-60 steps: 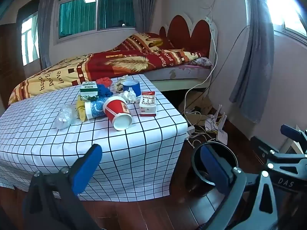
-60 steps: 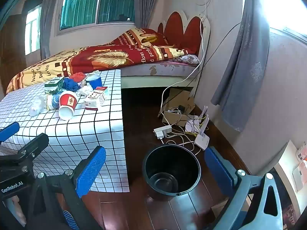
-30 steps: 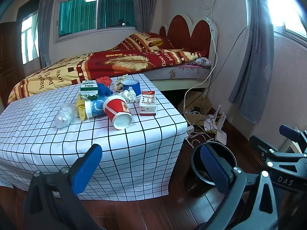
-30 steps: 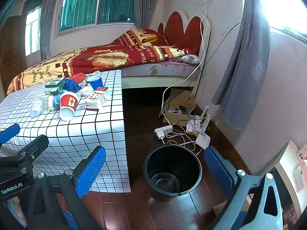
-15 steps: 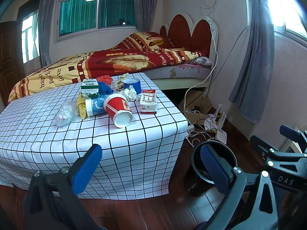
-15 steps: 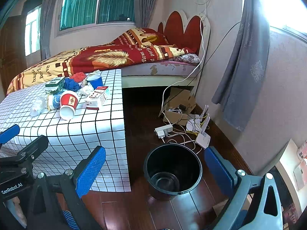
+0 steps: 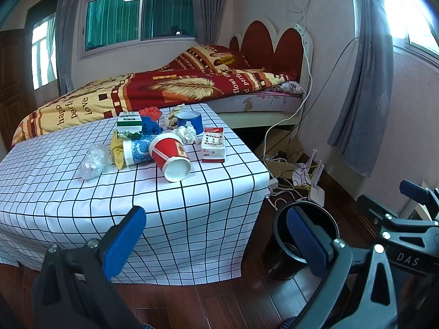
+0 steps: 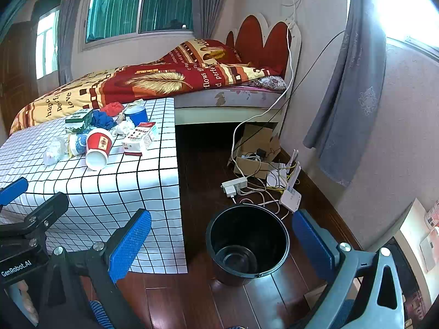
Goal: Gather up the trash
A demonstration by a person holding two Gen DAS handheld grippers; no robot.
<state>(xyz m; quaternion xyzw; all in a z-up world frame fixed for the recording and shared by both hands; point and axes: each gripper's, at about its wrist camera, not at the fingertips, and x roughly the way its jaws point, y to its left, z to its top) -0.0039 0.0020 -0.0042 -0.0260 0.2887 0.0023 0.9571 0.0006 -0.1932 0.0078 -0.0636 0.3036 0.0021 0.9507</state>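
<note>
Your left tool (image 7: 215, 235) stands with its blue-padded jaws wide apart and nothing between them, held off the near edge of the worktop (image 7: 55, 197), a low surface draped in a white cloth with a black grid. Your right tool (image 8: 222, 240) is spread just as wide and also empty, hanging above the dark wooden floor (image 8: 203, 164) with the round black plastic bin (image 8: 247, 242) framed between its jaws.

The trash sits in a cluster toward the far right part of the worktop. A red paper cup with a white inside (image 7: 170, 156) lies on its side, mouth toward you. Touching it on the left is a blue-patterned paper cup (image 7: 137, 152), also tipped over, with a yellow wrapper (image 7: 116, 149) behind it and a crumpled clear plastic wad (image 7: 93, 161) further left. To the right of the red cup lies a white and red carton (image 7: 212, 144). Behind these you see a crumpled white tissue (image 7: 188, 134), a blue round tub (image 7: 189, 122), a green and white box (image 7: 129, 124), a blue cloth scrap (image 7: 151, 127) and a red crumpled scrap (image 7: 151, 113).

The bin stands upright on the floor just right of the worktop's corner, and it looks empty.
</note>
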